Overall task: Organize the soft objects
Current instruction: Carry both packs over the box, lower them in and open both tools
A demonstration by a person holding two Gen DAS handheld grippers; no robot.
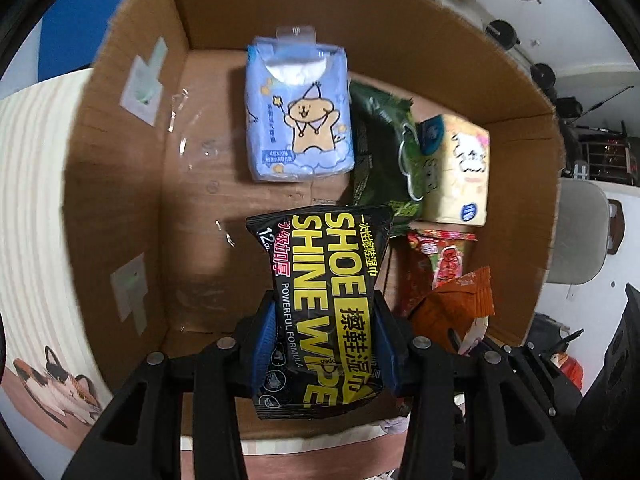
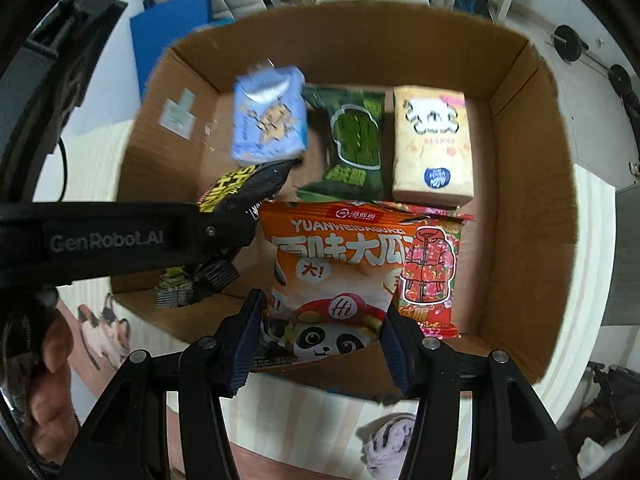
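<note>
Left claw (image 1: 326, 344) — gripping shoe-wipe pack (image 1: 320, 280).

Both your wrist cameras look steeply down, close above the same cardboard box (image 1: 120, 184); you share its packets in both views.

I seem to work in a lived-in home room: beyond the cardboard box (image 1: 120, 168) I see dumbbell weights (image 1: 502, 34) on white flooring, and under it a cat-print table cover (image 1: 60, 380).

L tongs (image 1: 324, 344) clamped on pack; R tongs (image 2: 320, 340) gripping bag.
</note>
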